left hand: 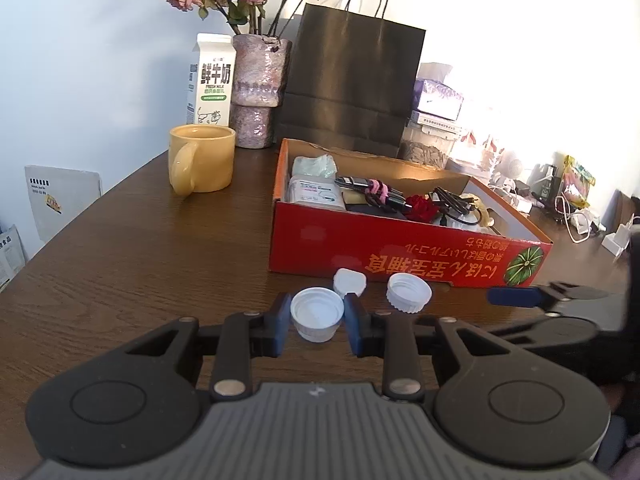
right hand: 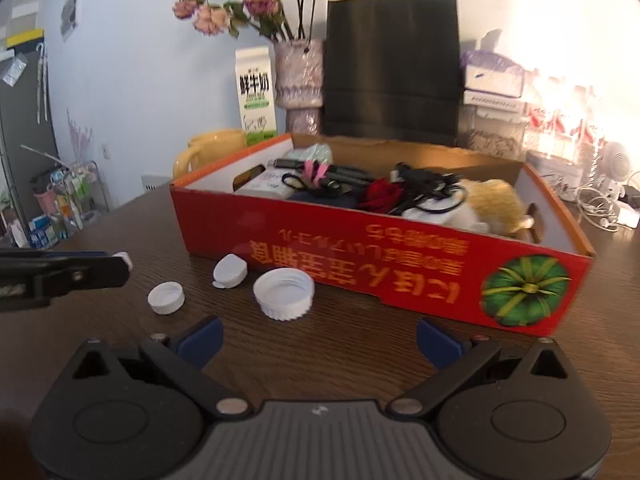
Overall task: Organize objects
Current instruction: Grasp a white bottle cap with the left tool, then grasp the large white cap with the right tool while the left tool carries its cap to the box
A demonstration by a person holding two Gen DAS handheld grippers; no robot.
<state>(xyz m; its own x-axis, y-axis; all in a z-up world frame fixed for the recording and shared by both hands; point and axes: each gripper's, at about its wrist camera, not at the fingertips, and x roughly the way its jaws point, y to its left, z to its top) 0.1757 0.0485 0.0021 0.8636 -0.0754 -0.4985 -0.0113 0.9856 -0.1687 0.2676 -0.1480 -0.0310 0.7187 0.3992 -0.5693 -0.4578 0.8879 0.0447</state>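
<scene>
Three white caps sit on the table [left hand: 140, 240] just before the red box [left hand: 400, 248]. Left gripper [left hand: 317, 318] fingers bracket the small cap [left hand: 317, 314], possibly touching, not clearly clamped. Right gripper [right hand: 318, 338] fingers wide apart, holding nothing, near the ribbed cap [right hand: 284, 294]. Caps likely light, stiff, slippery; pinch across the outer rim

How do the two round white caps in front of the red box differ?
The smaller cap sits between the left gripper's jaws; the bigger cap lies free, outside the right gripper's wide-open jaws. The bigger cap has a ribbed side and lies nearer the red box. Both are white and lie open side up.
</scene>
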